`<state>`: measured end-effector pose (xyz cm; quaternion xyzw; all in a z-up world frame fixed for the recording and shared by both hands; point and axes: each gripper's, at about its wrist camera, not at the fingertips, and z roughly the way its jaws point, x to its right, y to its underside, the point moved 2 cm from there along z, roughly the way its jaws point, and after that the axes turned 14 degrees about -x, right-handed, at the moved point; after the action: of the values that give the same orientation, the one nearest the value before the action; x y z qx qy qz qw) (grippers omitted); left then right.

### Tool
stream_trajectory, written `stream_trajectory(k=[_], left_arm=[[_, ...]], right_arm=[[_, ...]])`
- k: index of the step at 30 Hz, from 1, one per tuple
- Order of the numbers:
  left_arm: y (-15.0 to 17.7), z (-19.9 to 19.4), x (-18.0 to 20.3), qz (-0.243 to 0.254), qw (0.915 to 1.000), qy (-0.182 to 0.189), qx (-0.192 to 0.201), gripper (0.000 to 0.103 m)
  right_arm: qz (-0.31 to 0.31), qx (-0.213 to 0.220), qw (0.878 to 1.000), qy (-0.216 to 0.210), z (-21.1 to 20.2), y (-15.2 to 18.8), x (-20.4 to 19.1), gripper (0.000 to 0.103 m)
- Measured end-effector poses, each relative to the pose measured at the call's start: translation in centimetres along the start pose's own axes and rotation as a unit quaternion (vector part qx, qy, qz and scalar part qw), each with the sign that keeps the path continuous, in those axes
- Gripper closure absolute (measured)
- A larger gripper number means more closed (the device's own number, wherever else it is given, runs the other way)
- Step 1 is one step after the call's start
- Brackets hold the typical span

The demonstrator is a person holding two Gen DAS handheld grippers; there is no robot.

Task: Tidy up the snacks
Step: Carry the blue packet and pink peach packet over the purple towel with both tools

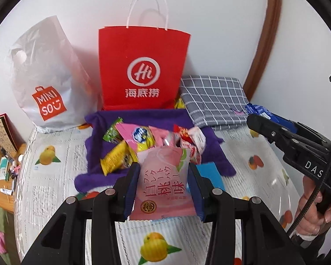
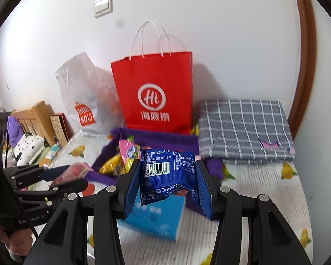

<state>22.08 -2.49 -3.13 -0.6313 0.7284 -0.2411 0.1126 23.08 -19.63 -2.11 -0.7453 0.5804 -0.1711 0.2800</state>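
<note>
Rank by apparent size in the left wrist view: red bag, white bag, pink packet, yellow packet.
1-2. Red bag and white bag: too alike to rank.
3. Pink packet, enlarged by nearness, held by the left gripper.
4. Yellow packet.

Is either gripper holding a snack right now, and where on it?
Left gripper: pink peach packet, by its side edges. Right gripper: blue packet, by its sides.

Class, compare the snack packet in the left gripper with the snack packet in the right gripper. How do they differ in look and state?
The pink packet in the left gripper is pale pink with a peach picture; the blue packet in the right gripper is dark blue and shows a barcode. The pink packet lies flat and smooth between the pads; the blue packet is crumpled at its lower end. Both are sealed snacks, each clamped by its sides.
</note>
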Motion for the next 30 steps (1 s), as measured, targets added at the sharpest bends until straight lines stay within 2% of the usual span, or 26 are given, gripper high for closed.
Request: stream_trajectory(k=[9, 18, 30], left_arm=[[-3.2, 0.9, -1.8, -0.016, 0.9999, 0.001, 0.006, 0.062], [-5.6, 2.8, -3.1, -0.024, 0.9997, 0.001, 0.0, 0.062], [-8.1, 5.9, -3.4, -0.025, 0.9995, 0.005, -0.016, 0.062]], right_arm=[[-0.001, 0.001, 1.0, -0.016, 2.2, -3.6, -1.3, 0.055], [0.006, -0.004, 1.0, -0.021, 5.1, -6.1, -1.0, 0.055], [0.021, -0.037, 0.999, -0.024, 9.8, -6.7, 1.4, 0.055]])
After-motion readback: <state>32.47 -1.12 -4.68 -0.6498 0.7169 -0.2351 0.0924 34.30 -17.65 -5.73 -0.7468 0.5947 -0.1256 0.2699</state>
